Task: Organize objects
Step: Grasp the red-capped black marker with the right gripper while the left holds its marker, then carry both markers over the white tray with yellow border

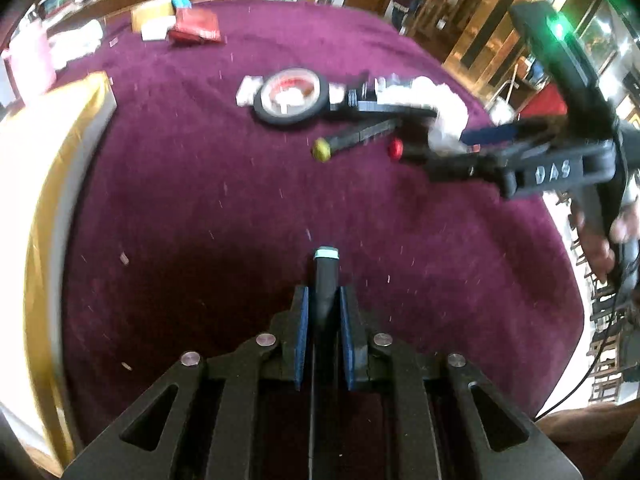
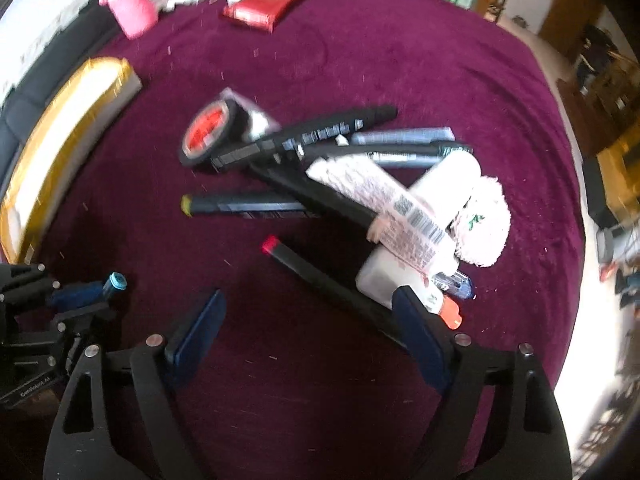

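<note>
The left tongs [image 1: 323, 320] are pressed together on a black marker with a pale blue end cap [image 1: 326, 276], which stands out forward between the blue pads; gripped near its middle, it looks ready to be carried off and set down with its kind. In the right wrist view the same marker pokes from those tongs at the lower left, low over the purple cloth-covered surface [image 2: 360, 60].

The right tongs [image 2: 308, 320] stand spread with nothing pinched. They hover over the near end of a black marker with a red cap [image 2: 320, 276], whose far end runs under the right pad; this is probably the next thing to be picked.

The rest of the task's things lie in a loose heap at the middle of the surface: a black marker with a yellow cap [image 2: 240, 205], a round black-rimmed roll of tape with a red centre [image 2: 210, 134], a white tube printed with pink text and a barcode [image 2: 384, 204], and further dark and grey pens crossed over each other.

A shallow tray with a gold rim [image 2: 68, 128] sits at the left edge; its inside is washed out by glare, so its contents cannot be told. A pink plastic cup [image 2: 134, 4] stands at the far left, its contents hidden.
</note>
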A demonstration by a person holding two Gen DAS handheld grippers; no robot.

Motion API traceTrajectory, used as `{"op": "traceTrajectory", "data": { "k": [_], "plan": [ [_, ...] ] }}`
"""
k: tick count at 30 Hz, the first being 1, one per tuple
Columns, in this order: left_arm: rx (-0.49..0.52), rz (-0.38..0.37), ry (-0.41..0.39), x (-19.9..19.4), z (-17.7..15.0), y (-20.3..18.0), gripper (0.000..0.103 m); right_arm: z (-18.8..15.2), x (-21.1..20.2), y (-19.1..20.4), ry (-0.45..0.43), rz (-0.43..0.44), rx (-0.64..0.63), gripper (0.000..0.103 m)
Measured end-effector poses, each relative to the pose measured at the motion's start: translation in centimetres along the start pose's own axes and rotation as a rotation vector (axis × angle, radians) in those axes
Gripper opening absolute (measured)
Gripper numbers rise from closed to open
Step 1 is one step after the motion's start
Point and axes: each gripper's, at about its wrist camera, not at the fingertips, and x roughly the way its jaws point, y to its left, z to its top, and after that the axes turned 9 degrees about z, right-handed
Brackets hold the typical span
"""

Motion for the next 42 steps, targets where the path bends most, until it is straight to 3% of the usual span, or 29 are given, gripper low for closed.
{"op": "traceTrajectory", "data": {
  "k": [4, 5, 7, 9, 12, 19, 27, 31, 35, 42],
  "plan": [
    [0.055, 0.061, -0.025, -0.1, -0.5, -1.3, 0.017, 0.2, 1.8, -1.2, 0.073, -0.013, -0.002, 0.081],
    [0.057, 0.063, -0.02, -0.2, -0.5, -1.3, 0.011, 0.3, 2.2, -1.4, 0.084, -0.023, 0.004, 0.076],
    [0.027, 0.044, -0.006, -0.3, -0.5, -0.8, 0.012, 0.4, 1.9, -1.3, 0.073, -0.039, 0.018, 0.065],
    [-0.011, 0.041, 0.004, -0.5, -0.7, -0.1, 0.012, 0.6, 1.0, -1.1, 0.062, -0.046, 0.043, 0.025],
    [-0.043, 0.048, 0.009, -0.9, -1.0, 0.5, 0.012, 0.6, 0.4, -0.6, 0.069, -0.068, 0.051, 0.012],
    [-0.062, 0.051, 0.006, -0.9, -0.6, 0.5, 0.012, 0.7, -1.0, 0.2, 0.046, -0.109, 0.05, 0.012],
    [-0.091, 0.04, -0.052, -3.0, 0.0, 1.3, 0.011, 0.9, -3.1, 1.4, 0.013, -0.15, 0.021, 0.012],
    [-0.113, 0.045, -0.076, -4.3, 0.2, 2.0, 0.011, 1.2, -3.5, 4.0, -0.015, -0.18, -0.004, 0.012],
    [-0.136, 0.054, -0.109, -6.0, 0.2, 3.1, 0.011, -1.2, -3.6, 6.6, -0.045, -0.193, -0.026, 0.012],
    [-0.185, 0.045, -0.207, -10.4, 0.1, 5.7, 0.011, 0.8, -3.9, 9.7, -0.109, -0.198, -0.057, 0.012]
  ]
}}
